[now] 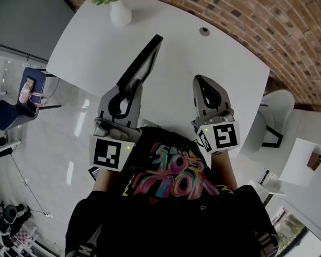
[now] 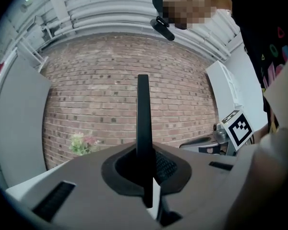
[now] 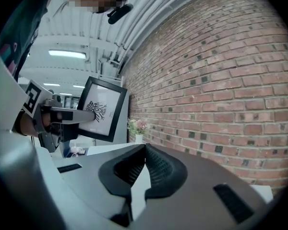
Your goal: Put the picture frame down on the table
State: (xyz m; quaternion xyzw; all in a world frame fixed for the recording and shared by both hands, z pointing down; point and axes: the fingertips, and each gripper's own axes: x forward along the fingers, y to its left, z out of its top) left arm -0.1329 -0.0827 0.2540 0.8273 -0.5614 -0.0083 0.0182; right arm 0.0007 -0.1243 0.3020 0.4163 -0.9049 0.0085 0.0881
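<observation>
- Pinching the frame in my left gripper, jaws clamped on its near edge; it juts ahead of the claw, upright on edge, over the table.
- My right gripper hangs just right of it, jaws pressed together on nothing.
- A vase stands on the table well beyond the left claw's tips.

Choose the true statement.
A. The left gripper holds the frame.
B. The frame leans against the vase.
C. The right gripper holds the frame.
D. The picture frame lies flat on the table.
A: the left gripper clamps the edge of the picture frame; the right gripper is shut and empty.
</observation>
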